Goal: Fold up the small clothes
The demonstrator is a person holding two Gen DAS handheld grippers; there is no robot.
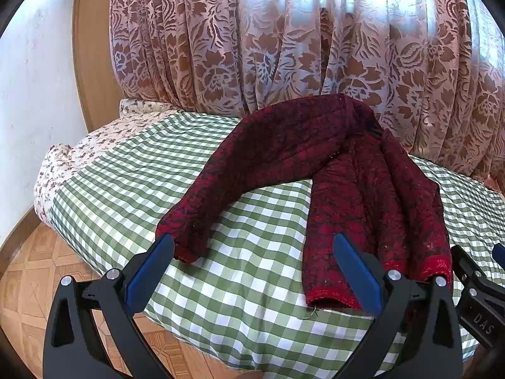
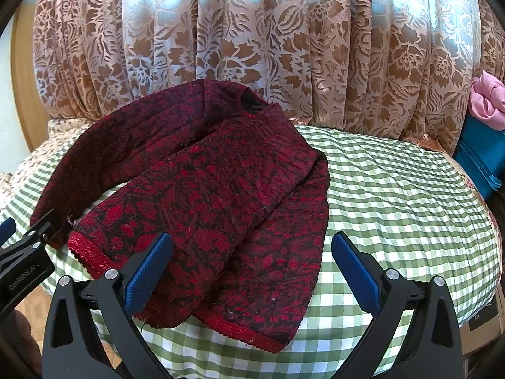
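A small dark red patterned sweater (image 1: 356, 170) lies on a green-and-white checked bed cover (image 1: 246, 284). Its left sleeve (image 1: 221, 183) stretches out toward the near left; the right side is folded over the body. My left gripper (image 1: 252, 252) is open and empty, just above the bed between the sleeve cuff and the hem. In the right wrist view the sweater (image 2: 221, 189) fills the middle. My right gripper (image 2: 252, 252) is open and empty, hovering over the folded hem (image 2: 252, 334). Each gripper shows at the edge of the other's view, the left gripper (image 2: 22, 252) and the right gripper (image 1: 479, 284).
A brown floral curtain (image 1: 284, 47) hangs right behind the bed. A floral quilt (image 1: 72, 154) covers the bed's left end, with parquet floor (image 1: 28, 284) below. A pink cloth (image 2: 486, 101) and a blue object (image 2: 483, 158) sit at the far right.
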